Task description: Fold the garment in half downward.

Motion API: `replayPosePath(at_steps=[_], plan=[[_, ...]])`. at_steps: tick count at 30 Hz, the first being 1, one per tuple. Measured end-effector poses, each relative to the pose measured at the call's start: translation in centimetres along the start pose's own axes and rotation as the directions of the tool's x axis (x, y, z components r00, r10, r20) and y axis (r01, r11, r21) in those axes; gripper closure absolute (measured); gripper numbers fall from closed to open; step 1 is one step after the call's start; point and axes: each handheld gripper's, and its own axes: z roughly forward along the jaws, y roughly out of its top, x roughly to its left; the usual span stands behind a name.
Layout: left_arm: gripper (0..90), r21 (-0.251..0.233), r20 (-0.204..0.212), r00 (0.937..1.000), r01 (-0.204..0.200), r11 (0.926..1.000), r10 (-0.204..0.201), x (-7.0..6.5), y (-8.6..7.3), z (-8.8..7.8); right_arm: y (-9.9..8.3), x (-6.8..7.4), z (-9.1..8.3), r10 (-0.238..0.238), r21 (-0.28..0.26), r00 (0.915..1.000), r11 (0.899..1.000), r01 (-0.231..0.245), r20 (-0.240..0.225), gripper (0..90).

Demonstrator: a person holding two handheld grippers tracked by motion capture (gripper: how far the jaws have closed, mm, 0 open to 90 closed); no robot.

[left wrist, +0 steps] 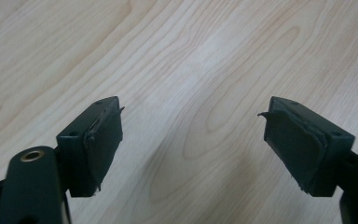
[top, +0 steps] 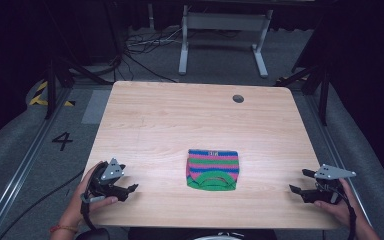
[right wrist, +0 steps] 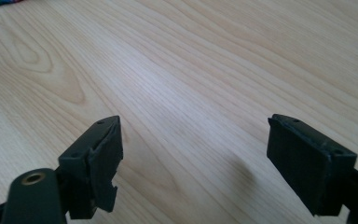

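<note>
Since both grippers sit spread and empty, left gripper (top: 130,189) and right gripper (top: 298,181) should probably take opposite edges of the striped knit garment (top: 212,169), low and level.

On the wooden table (top: 150,120), the 1 obstacle is a folded striped knit garment (top: 213,170), lying flat near the centre toward 6 o'clock. From 9 through 12 to 3 o'clock of it the tabletop is bare, save a small round hole (top: 238,98) at 1 o'clock. The left gripper (top: 130,189) at 8 o'clock and the right gripper (top: 296,181) at 4 o'clock each have bare wood between them and the garment. Both stand with jaws wide apart over bare wood.
</note>
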Motion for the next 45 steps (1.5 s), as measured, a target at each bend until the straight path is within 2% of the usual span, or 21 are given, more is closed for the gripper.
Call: replayPosePath(at_steps=[4,6,8,10,15,21,28,33,41,45], plan=[[18.7,0.002,0.023,0.9986,0.048,0.9989,-0.048,0.8,-1.2,-0.1,-0.7,-0.3,-0.2,0.042,-0.016,0.9991,0.999,-0.042,0.006,17.8],[18.0,0.003,0.023,0.9978,0.063,0.9980,-0.063,1.0,-1.5,0.0,-0.9,-0.3,-0.1,0.043,-0.020,0.9991,0.999,-0.043,0.005,17.5],[18.0,0.007,0.017,0.9975,0.069,0.9976,-0.069,1.2,-1.9,0.0,-1.3,-0.3,0.1,0.061,-0.016,0.9981,0.998,-0.061,-0.011,17.2],[18.0,0.010,0.013,0.9956,0.092,0.9957,-0.093,1.4,-2.4,0.2,-1.4,-0.3,0.3,0.059,-0.006,0.9977,0.998,-0.059,-0.033,16.9],[15.2,-0.015,0.007,0.9942,0.108,0.9941,-0.108,1.3,-2.7,0.3,-1.4,-0.4,0.3,0.058,0.001,0.9978,0.998,-0.058,-0.033,15.1],[14.6,-0.014,-0.002,0.9938,0.111,0.9937,-0.111,1.2,-2.7,0.3,-1.4,-0.5,0.3,0.051,0.002,0.9979,0.999,-0.051,-0.040,14.8],[12.4,-0.007,-0.026,0.9907,0.133,0.9910,-0.134,1.0,-2.6,0.4,-1.4,-0.4,0.4,0.056,0.003,0.9980,0.998,-0.056,-0.029,14.3],[10.9,-0.002,-0.031,0.9907,0.132,0.9912,-0.132,1.1,-2.5,0.5,-1.4,-0.4,0.4,0.057,0.003,0.9980,0.998,-0.057,-0.028,14.3],[2.9,0.016,-0.052,0.9859,0.160,0.9869,-0.159,1.1,-2.3,0.8,-1.4,-0.4,0.4,0.060,0.003,0.9979,0.998,-0.060,-0.026,14.2],[0.6,0.022,-0.051,0.9858,0.161,0.9867,-0.160,1.2,-2.2,0.9,-1.4,-0.4,0.4,0.060,0.003,0.9979,0.998,-0.060,-0.026,14.2]])
